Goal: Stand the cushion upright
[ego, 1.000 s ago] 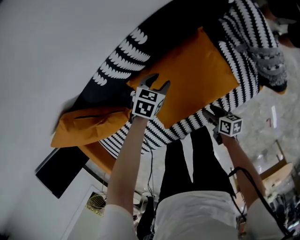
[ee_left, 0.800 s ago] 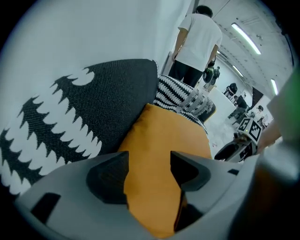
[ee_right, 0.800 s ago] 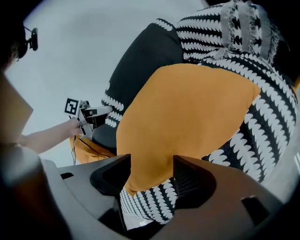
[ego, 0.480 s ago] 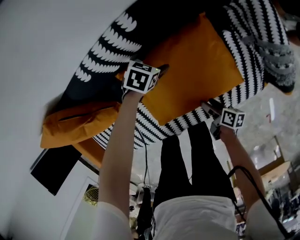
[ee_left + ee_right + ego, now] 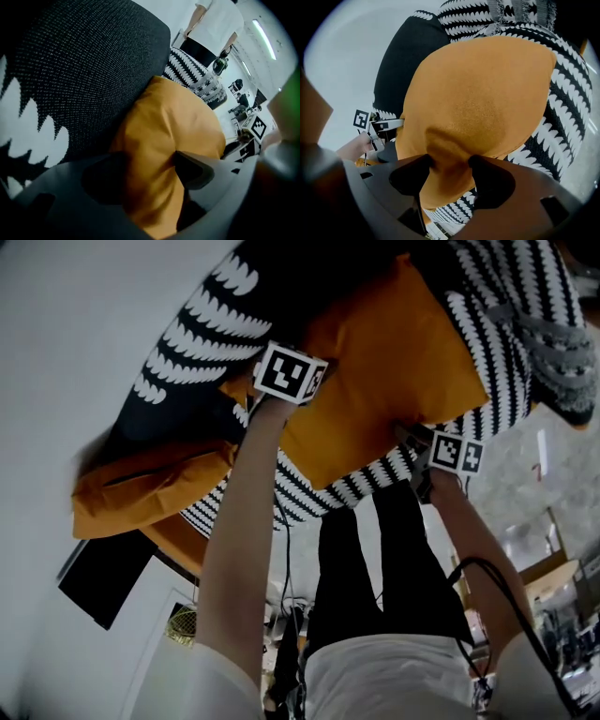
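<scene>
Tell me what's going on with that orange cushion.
A person works two handheld grippers on the orange cushion, which rests against a black-and-white patterned seat. The left gripper has the cushion's edge between its jaws, and the right gripper pinches a corner. Both pairs of jaws have just been closing on the fabric. Whether the cushion stands upright yet is hard to tell.

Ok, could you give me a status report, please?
Left gripper, right gripper: jaws just closed further, pinching orange square fabric cushion. Cushion rests on black-and-white patterned cover. Nothing in the way.
</scene>
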A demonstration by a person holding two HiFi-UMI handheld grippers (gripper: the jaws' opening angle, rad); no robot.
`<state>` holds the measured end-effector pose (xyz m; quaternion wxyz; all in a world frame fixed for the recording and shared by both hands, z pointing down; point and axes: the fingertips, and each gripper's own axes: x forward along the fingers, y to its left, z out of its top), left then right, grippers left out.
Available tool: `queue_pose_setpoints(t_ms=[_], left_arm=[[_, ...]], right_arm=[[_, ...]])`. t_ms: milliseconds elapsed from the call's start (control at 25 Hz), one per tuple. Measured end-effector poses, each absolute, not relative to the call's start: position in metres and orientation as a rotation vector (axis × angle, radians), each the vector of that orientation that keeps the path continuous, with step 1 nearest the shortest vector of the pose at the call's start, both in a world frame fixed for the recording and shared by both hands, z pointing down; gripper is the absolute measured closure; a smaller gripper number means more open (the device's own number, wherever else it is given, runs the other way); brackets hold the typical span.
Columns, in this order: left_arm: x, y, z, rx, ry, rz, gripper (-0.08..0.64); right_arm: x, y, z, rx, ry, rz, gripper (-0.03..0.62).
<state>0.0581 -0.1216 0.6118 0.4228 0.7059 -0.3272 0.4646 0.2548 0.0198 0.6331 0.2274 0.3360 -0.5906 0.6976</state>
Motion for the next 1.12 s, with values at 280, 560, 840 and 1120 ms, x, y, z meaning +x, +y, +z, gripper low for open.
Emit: queue_pose_setpoints(t_ms=[280, 560, 840, 1120], left_arm=[[0.064, -0.116, 0.591, 1.796, -0.839, 1.104, 0.378], [0.062, -0.106, 0.557, 1.816, -0.792, 1.004, 0.468], [0.067, -0.08, 0.548, 1.853, -0.825, 0.949, 0.48], [0.063, -0.052, 0.528, 1.889, -0.908, 0.847, 0.485]], right_arm=[[0.249, 0.016, 0.612, 0.933, -1.687, 1.87, 0.442], [0.24, 0.02, 0.586, 0.961, -1.734, 1.822, 0.541], [0.256, 0.029, 0.584, 0.958, -1.793, 1.722, 0.552], [0.262, 0.035, 0.57, 0.945, -1.871, 1.584, 0.554]])
